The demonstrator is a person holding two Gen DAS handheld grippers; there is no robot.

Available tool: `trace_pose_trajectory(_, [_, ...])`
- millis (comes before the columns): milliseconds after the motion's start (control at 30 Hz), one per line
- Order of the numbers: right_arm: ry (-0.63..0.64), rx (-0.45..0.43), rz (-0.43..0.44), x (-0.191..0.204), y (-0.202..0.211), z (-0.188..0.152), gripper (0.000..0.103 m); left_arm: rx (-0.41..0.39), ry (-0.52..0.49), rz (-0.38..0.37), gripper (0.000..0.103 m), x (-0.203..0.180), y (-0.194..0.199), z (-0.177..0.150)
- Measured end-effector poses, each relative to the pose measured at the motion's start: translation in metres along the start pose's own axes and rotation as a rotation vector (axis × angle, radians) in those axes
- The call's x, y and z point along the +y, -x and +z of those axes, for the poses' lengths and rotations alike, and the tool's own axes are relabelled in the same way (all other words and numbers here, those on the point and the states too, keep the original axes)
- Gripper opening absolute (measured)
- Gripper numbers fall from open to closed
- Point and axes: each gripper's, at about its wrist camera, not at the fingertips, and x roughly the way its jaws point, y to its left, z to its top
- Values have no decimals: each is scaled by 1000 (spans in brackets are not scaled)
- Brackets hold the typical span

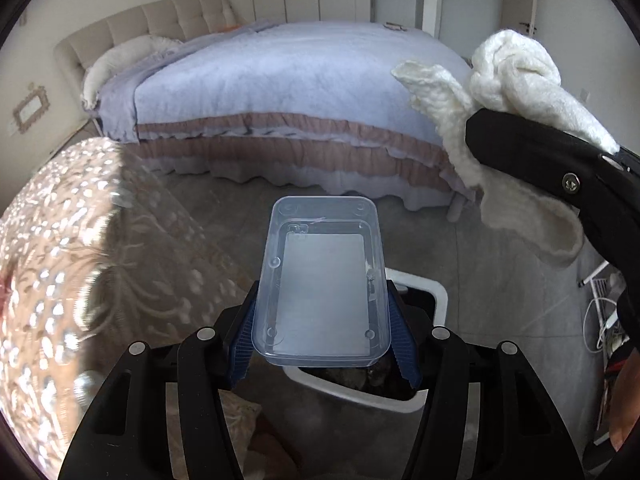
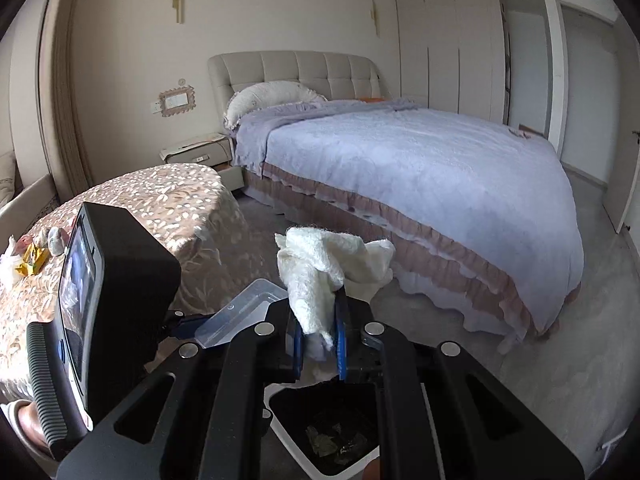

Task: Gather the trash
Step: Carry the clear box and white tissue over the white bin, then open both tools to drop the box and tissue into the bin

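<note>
Over the white trash bin [image 2: 294, 438], beside the bed [image 2: 420, 168].
Our left gripper [image 1: 322, 344] clamps a clear plastic container [image 1: 324, 276]; our right gripper [image 2: 318, 340] pinches crumpled white tissue [image 2: 320, 272]; grey floor [image 2: 560, 368] lies open right.

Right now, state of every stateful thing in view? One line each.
Left gripper: shut on the clear plastic container.
Clear plastic container: empty, lidless, held above the bin.
Right gripper: shut on the white crumpled cloth.
White crumpled cloth: bunched, clamped between the blue pads.
White-rimmed trash bin: open, some trash inside.
Small litter on the patterned table: not yet collected.
</note>
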Motion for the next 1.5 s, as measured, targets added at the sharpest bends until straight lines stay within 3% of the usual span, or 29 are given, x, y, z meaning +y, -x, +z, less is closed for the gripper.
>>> trace_pose_trajectory(367, [-97,179,-6,-46,-62,-37,13,163,-19,-52,57,-13,-74,-7])
trace_pose_trajectory(633, [-106,268,-32,-57,-90,-57,13,293,-2,-108,59,-14,-125,-14])
trace_pose_trajectory(667, [-111,277,-30,-58,-93,-59,13,305,-14,-112,63,-16,-129,-17])
trace_pose_trajectory(700, [-113,284,-29,-59,-96,-61,13,319,-23,-125,81,-17,-132,-18])
trace_pose_trajectory(767, [-115,302,-28,-62,-102,-64,13,324,-37,-138,99,-19,-135,-22])
trace_pose_trajectory(933, [-118,332,-7,-62,-113,-68,14,341,-57,-115,99,-20,-136,-27])
trace_pose_trajectory(1133, [-84,354,29,-51,-121,-73,14,303,-107,12,99,-10,-127,-32])
trace_pose_trajectory(1333, [-50,446,59,-41,-148,-90,16,292,-120,96,99,6,-114,-38])
trace_pose_trajectory(1367, [-45,457,55,-40,-151,-93,19,293,-117,97,99,8,-112,-39])
trace_pose_trajectory(1433, [-44,512,58,-38,-161,-101,59,291,-108,88,99,12,-110,-39])
trace_pose_trajectory(1467, [-66,518,56,-40,-163,-103,95,297,-109,85,99,13,-109,-40])
trace_pose_trajectory(1500, [-95,512,45,-43,-164,-105,99,299,-112,77,99,14,-109,-40])
